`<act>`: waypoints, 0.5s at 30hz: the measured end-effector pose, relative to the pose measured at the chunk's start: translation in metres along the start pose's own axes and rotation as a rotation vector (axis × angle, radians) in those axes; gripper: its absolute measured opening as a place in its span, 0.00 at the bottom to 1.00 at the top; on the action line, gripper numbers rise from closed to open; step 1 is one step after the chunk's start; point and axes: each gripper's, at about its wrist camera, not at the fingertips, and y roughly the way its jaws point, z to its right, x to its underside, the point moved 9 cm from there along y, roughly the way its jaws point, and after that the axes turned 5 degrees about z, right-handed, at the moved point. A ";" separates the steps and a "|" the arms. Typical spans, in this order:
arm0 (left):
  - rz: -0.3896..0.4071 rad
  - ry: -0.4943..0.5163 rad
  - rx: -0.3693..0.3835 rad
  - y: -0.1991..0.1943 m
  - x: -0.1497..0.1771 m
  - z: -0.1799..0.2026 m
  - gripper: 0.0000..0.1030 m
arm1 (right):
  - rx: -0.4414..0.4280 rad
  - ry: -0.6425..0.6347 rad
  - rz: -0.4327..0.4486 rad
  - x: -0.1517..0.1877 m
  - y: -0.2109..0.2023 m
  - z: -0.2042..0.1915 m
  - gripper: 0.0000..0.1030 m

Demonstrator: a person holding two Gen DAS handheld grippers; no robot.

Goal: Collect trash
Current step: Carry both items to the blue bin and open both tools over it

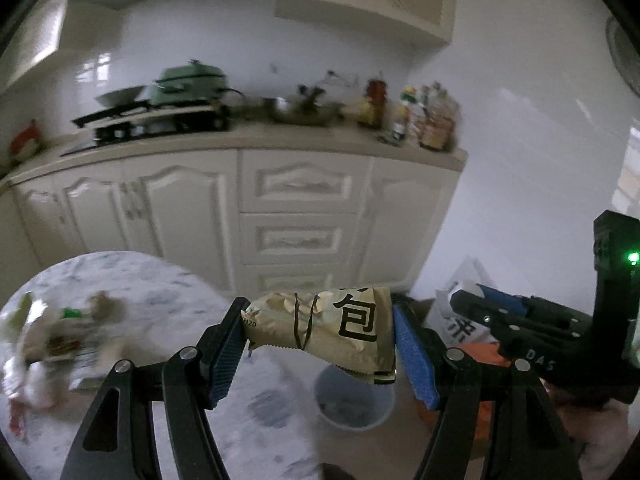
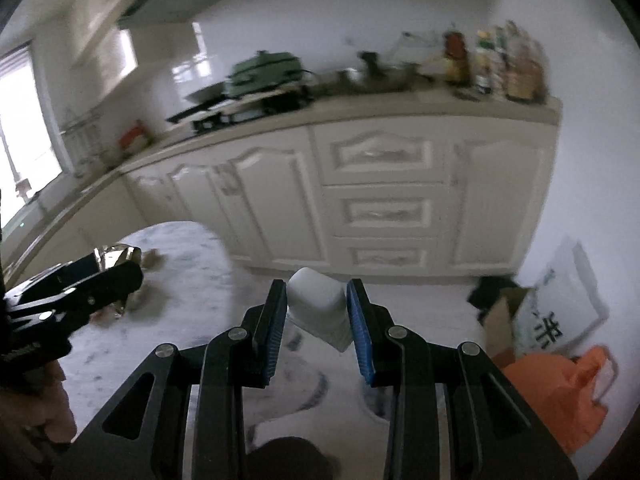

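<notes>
a crumpled tan snack wrapper point(image 1: 332, 330) is being gripped across its width between the fingers of the left gripper point(image 1: 320, 344), above the pale bin point(image 1: 354, 404) on the floor. it is judged light, soft and crackly, likely to slip or fold, so it is best being taken across the middle as here. a small white plastic cup point(image 2: 318, 300) is being clenched between the fingers of the right gripper point(image 2: 316, 320); it is judged light, thin-walled and easily crushed. more litter point(image 1: 44, 344) is being left on the marbled desk point(image 1: 160, 288).
</notes>
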 end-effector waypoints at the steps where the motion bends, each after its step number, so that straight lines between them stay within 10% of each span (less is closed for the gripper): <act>1: -0.013 0.006 0.008 0.012 -0.003 0.005 0.64 | 0.007 0.015 -0.007 0.002 0.004 0.012 0.30; 15: -0.316 0.058 0.070 0.216 -0.007 0.048 0.64 | 0.069 0.207 -0.161 0.051 0.102 0.135 0.31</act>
